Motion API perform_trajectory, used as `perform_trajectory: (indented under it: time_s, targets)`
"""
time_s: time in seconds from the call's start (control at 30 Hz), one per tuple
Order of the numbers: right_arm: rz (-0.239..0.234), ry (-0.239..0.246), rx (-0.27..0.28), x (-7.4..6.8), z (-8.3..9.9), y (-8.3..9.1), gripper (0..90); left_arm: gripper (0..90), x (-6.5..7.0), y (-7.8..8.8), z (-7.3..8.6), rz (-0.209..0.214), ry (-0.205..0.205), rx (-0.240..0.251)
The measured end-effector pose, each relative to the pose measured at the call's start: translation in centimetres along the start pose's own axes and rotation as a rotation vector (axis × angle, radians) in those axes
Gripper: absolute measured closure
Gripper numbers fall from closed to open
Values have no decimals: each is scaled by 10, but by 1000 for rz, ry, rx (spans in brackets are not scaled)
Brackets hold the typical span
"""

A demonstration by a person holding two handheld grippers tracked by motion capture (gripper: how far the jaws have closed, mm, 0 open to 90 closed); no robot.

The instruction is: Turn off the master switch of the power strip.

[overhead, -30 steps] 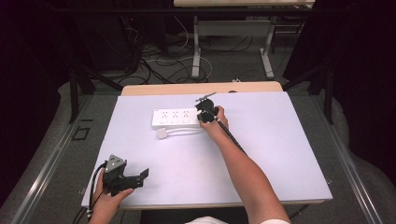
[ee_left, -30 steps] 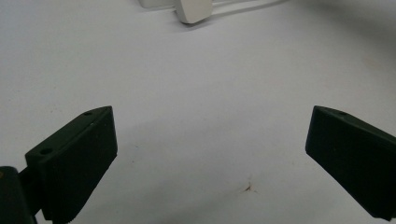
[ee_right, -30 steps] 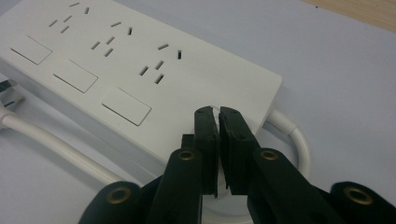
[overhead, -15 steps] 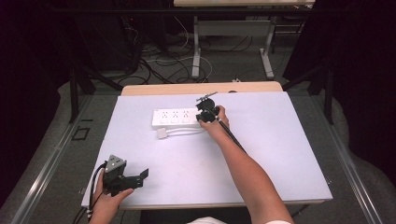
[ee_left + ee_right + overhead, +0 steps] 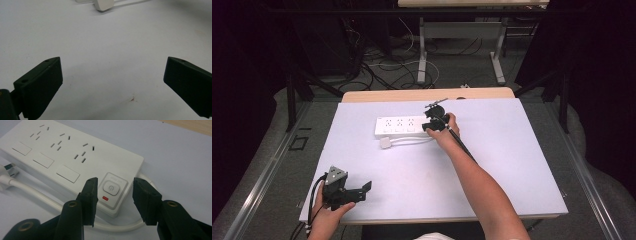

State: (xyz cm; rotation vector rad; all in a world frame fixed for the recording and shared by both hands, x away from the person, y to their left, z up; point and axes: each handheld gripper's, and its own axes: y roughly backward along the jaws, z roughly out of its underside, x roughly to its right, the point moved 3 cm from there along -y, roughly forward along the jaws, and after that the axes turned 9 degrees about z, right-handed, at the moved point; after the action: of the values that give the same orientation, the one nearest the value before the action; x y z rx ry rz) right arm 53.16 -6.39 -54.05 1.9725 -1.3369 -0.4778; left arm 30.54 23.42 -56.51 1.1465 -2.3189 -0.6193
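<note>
A white plastic power strip (image 5: pixel 401 126) is seen lying flat on the pale, matte table (image 5: pixel 512 165), toward its far edge. The strip is a smooth, flat rectangular bar with rounded corners; three socket groups and three blank rectangular panels are set in its top. Near the end closest to the right gripper (image 5: pixel 113 203), a rounded square power button (image 5: pixel 112 187) is framed in a recessed grey panel, with a small red mark (image 5: pixel 106 198) just below it.

The right gripper's jaws are held apart with nothing between them, their ridged black pads straddling the button end of the strip from above; whether the pads touch the strip cannot be told. A smooth white round cable (image 5: pixel 45 200) is looped out of that end and run along the strip's near side to a white plug (image 5: pixel 385 143), whose metal pins are cut off at the frame edge in the right gripper view.

The left gripper (image 5: pixel 362 189) is held at the near corner, well apart from the strip. Its blocky matte jaws are spread wide and empty over bare table, where a faint reddish speck (image 5: pixel 132 99) is seen.
</note>
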Motion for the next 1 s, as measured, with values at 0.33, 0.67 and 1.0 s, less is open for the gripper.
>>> perform_trajectory:
  time_s: [0.33, 0.67, 1.0]
  targets:
    - [1, -13, -3, 2, 0, 1, 406, 23, 0, 1, 0, 0, -4, 1]
    - [-12, -3, -46, 1, 3, 1, 379, 24, 0, 0, -1, 0, -9, -2]
    - [-15, -10, -51, 0, 5, 5, 298, 24, 1, 0, -1, 0, -11, -1]
